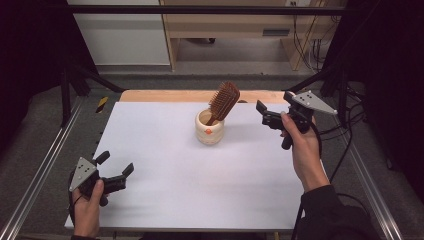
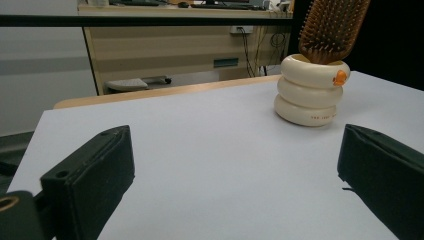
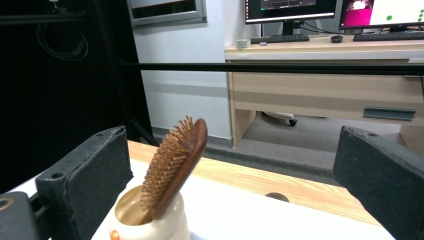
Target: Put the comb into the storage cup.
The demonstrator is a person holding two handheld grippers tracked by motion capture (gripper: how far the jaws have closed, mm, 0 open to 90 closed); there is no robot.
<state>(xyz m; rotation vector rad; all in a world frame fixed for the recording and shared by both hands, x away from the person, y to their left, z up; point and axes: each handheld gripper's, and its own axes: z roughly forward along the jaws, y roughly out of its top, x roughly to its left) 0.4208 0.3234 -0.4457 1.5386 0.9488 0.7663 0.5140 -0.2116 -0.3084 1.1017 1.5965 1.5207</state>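
brown hairbrush (image 1: 224, 101) | handle-down, tilted | in cream ringed holder (image 1: 209, 128)

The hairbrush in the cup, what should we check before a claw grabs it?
1. Right claw open: ok, jaws wide apart.
2. Right claw near the hairbrush: ok, beside it, not touching.
3. Hairbrush reachable: ok, head sticks out of the cup, leaning.
4. Cup upright on the table: ok.
5. Left claw out of the way: ok, open, at the near left corner.
6. Cup stays put when the brush lifts: cannot tell.
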